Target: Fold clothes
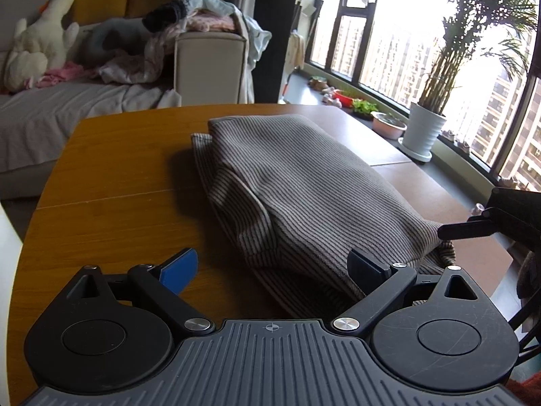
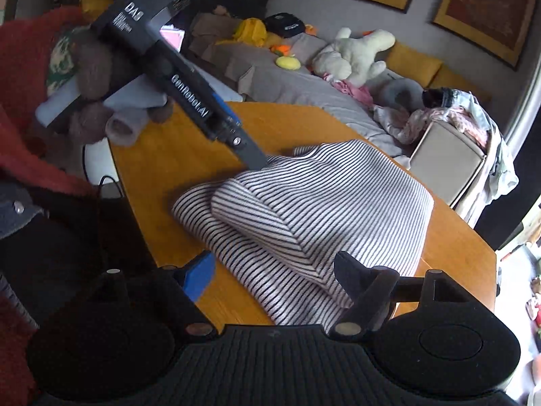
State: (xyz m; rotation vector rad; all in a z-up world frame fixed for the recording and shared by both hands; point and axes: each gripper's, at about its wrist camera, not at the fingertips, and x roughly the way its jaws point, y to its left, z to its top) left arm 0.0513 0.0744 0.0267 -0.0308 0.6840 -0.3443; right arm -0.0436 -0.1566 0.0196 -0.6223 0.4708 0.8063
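Note:
A folded grey-and-dark striped garment [image 1: 304,182] lies on the wooden table [image 1: 118,176]. My left gripper [image 1: 274,269] is open at the garment's near corner: its blue pad stands over bare wood and its other finger rests on the cloth. The right gripper's finger [image 1: 453,230] reaches in from the right and touches the garment's edge. In the right wrist view the same garment [image 2: 321,203] lies ahead, and my right gripper [image 2: 275,274] is open astride its near edge. Across the cloth, the left gripper [image 2: 252,157], held by a gloved hand [image 2: 94,67], touches the far edge.
A sofa [image 1: 67,111] behind the table holds a white plush toy [image 1: 37,50] and a heap of clothes [image 1: 203,17]. A potted plant [image 1: 426,128] stands on the window ledge at the right. The person's red sleeve [image 2: 30,67] is at the table's left edge.

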